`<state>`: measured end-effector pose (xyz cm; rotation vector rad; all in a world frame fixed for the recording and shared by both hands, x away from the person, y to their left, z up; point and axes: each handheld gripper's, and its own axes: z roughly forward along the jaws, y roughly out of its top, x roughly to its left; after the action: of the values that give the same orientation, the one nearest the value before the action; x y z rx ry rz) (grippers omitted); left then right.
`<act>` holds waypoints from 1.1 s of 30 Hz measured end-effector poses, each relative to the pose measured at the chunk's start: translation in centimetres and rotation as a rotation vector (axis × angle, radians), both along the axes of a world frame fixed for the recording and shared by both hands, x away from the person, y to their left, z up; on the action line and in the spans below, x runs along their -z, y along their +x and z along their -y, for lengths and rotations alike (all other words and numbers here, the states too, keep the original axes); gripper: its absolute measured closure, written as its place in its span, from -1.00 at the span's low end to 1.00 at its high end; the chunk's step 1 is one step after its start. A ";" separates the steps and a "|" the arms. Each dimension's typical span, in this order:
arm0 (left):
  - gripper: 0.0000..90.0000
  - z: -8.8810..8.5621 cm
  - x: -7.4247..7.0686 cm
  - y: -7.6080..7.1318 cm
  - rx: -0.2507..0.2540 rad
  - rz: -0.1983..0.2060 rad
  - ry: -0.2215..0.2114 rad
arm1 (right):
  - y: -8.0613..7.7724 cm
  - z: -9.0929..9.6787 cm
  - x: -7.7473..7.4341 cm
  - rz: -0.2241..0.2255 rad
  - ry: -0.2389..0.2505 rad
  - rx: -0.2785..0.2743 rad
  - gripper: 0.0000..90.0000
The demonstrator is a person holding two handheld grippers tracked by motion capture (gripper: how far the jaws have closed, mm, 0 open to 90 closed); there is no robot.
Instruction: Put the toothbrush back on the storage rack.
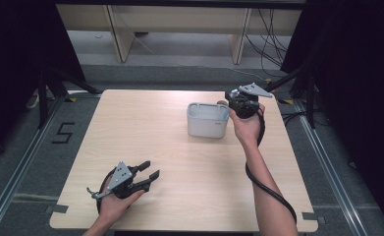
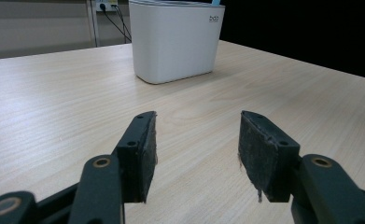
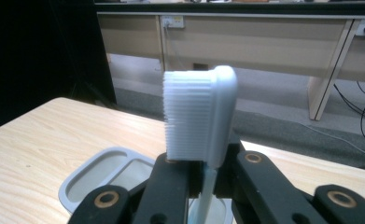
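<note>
pinching a toothbrush (image 3: 203,121) over the holder (image 3: 84,182), right gripper (image 3: 201,179); left gripper (image 2: 196,144) spread, empty.

Left hand-held gripper (image 1: 148,172): your jaws stand apart with nothing between the pads.
Left hand (image 1: 116,199): you grip the body from below, low at the near left, jaws aimed up and to the right.
Right hand-held gripper (image 3: 203,177): your jaws are clamped together.
Right forearm (image 1: 265,196): you reach far forward on the right, wrist bent, the cable looping beside it.
</note>
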<state>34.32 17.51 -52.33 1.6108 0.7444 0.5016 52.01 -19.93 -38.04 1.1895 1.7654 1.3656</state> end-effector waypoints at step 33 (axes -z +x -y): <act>0.03 0.0 -0.1 -0.1 -0.003 -0.011 0.010 | 0.9 -0.6 3.8 -0.083 -0.019 0.021 0.92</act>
<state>34.20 17.53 -52.26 1.6238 0.7539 0.4995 52.94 -19.29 -41.81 1.2679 1.8141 1.3020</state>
